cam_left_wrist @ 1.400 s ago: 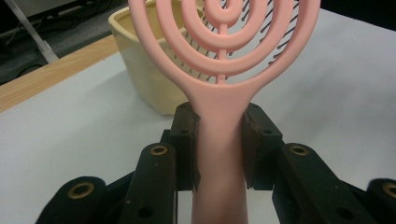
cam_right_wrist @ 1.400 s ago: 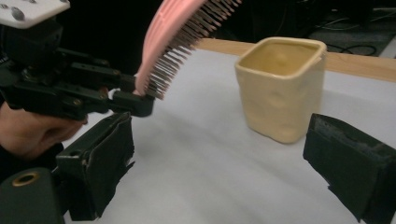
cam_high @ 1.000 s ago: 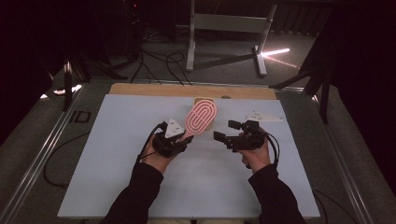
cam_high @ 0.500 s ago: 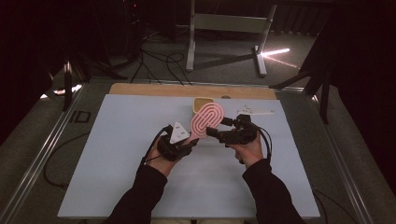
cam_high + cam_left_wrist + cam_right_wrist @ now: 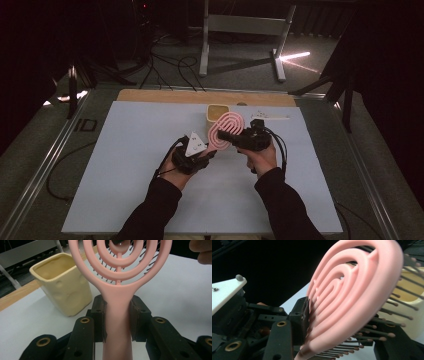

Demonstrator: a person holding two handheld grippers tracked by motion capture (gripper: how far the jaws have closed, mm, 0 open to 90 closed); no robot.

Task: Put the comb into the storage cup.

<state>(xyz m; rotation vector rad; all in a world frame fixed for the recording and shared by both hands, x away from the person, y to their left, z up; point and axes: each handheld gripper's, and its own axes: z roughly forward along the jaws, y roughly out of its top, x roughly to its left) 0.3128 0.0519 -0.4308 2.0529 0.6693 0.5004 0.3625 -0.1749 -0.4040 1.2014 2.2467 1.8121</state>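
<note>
Since a second ago your right gripper (image 5: 239, 141) has crossed leftward to the brush head, and its jaws have just been closing with the head between them.

Item, left: your left gripper (image 5: 209, 153), black, with a grey three-cornered plate on top, held in your left hand (image 5: 176, 167) above the middle of the desk (image 5: 125, 165). In the left gripper view its jaws are clamped on both sides of the handle of the pink plastic hairbrush (image 5: 117, 302), and the brush stands up from them, its ringed oval head lifted off the desk.

Item, centre: the hairbrush head, seen from above tilted up and away from you, between the two grippers and just in front of the pale yellow square ceramic cup (image 5: 216, 113). The cup stands upright near the far edge of the desk, open side up.

Item, right: your right gripper, black, in your right hand (image 5: 261, 156), pointing left at the head. In the right gripper view one jaw pad lies against the smooth ringed back of the head, and the other jaw sits on the bristle side; whether that pad presses the dark bristles (image 5: 387, 335) you cannot tell from here, so the grip is not certain.

Item, far right: a small white flat object (image 5: 270, 117) lying on the desk beyond your right gripper, too small to make out.
</note>
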